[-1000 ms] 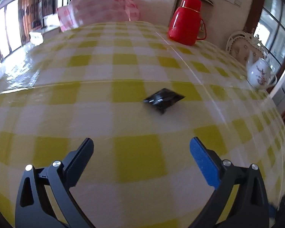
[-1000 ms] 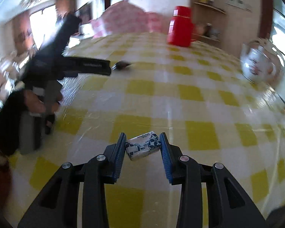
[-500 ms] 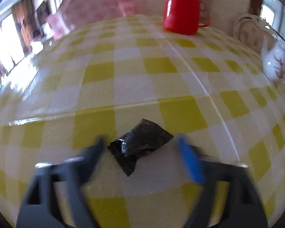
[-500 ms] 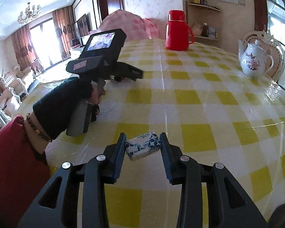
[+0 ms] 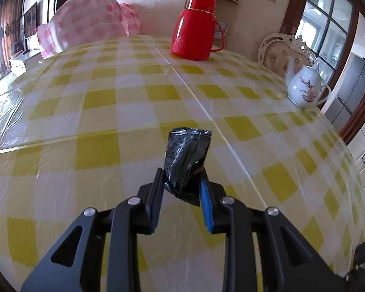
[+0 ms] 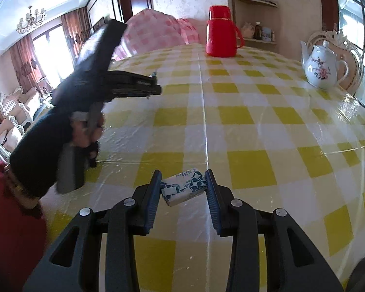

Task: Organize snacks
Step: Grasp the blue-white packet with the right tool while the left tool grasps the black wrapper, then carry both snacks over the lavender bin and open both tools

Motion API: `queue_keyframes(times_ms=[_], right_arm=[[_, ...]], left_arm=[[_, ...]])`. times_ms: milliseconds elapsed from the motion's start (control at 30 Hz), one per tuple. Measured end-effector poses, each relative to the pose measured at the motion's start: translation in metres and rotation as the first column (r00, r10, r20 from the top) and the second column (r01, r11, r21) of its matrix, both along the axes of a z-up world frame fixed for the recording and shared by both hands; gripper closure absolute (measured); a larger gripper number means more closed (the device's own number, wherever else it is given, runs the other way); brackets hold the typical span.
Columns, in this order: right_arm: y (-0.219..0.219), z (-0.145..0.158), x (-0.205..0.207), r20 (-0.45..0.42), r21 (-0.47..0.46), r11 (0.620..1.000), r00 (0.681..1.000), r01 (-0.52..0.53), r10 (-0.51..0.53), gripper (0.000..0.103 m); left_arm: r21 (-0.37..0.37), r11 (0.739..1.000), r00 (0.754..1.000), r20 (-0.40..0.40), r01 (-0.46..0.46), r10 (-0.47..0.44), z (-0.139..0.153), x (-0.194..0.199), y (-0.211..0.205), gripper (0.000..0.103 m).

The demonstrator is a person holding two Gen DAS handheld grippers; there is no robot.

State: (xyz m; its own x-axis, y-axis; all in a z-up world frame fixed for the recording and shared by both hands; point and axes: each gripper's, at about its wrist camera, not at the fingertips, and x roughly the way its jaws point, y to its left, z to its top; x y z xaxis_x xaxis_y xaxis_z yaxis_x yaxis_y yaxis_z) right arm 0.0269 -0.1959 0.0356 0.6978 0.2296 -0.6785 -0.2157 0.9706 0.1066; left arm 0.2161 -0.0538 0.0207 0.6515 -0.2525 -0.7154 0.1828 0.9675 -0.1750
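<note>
My left gripper (image 5: 182, 177) is shut on a black foil snack packet (image 5: 186, 158) and holds it upright above the yellow checked tablecloth (image 5: 97, 121). My right gripper (image 6: 182, 185) is shut on a small blue-and-white wrapped snack (image 6: 182, 189), held just above the cloth. In the right wrist view the left gripper (image 6: 155, 82) shows at the left, raised over the table in a black-sleeved hand; the black packet is barely visible there.
A red thermos jug (image 5: 194, 26) stands at the far side of the table, also seen in the right wrist view (image 6: 220, 31). A white flowered teapot (image 5: 304, 87) stands at the right edge (image 6: 323, 65). A pink checked food cover (image 5: 85, 22) sits far left.
My left gripper moved down to the black packet, closed on it and lifted it off the cloth. My right gripper kept its hold on the blue-and-white snack.
</note>
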Motion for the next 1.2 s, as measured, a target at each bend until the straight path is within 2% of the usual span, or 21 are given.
queue_keyframes(times_ms=[367, 500, 800, 1033, 1200], right_arm=[[0.0, -0.004, 0.001, 0.003, -0.016, 1.0, 1.0, 0.017, -0.017, 0.067], [0.004, 0.0, -0.002, 0.021, -0.029, 0.999, 1.0, 0.017, -0.016, 0.067], [0.014, 0.002, -0.023, 0.022, 0.039, 0.999, 0.999, -0.029, 0.028, 0.067], [0.033, 0.008, -0.05, 0.037, 0.059, 0.997, 0.998, -0.057, 0.054, 0.067], [0.063, 0.013, -0.08, 0.056, 0.06, 0.991, 0.991, -0.123, 0.12, 0.067]], left_arm=[[0.044, 0.999, 0.999, 0.036, 0.03, -0.031, 0.011, -0.079, 0.001, 0.075], [0.017, 0.999, 0.998, 0.063, 0.032, -0.033, 0.02, -0.111, 0.009, 0.075], [-0.038, 0.999, 0.992, 0.127, -0.005, 0.01, 0.035, -0.194, 0.042, 0.074], [-0.01, 1.0, 0.996, 0.083, -0.028, 0.029, 0.025, -0.245, 0.071, 0.074], [0.003, 0.999, 0.995, 0.09, -0.044, 0.043, 0.029, -0.282, 0.099, 0.074]])
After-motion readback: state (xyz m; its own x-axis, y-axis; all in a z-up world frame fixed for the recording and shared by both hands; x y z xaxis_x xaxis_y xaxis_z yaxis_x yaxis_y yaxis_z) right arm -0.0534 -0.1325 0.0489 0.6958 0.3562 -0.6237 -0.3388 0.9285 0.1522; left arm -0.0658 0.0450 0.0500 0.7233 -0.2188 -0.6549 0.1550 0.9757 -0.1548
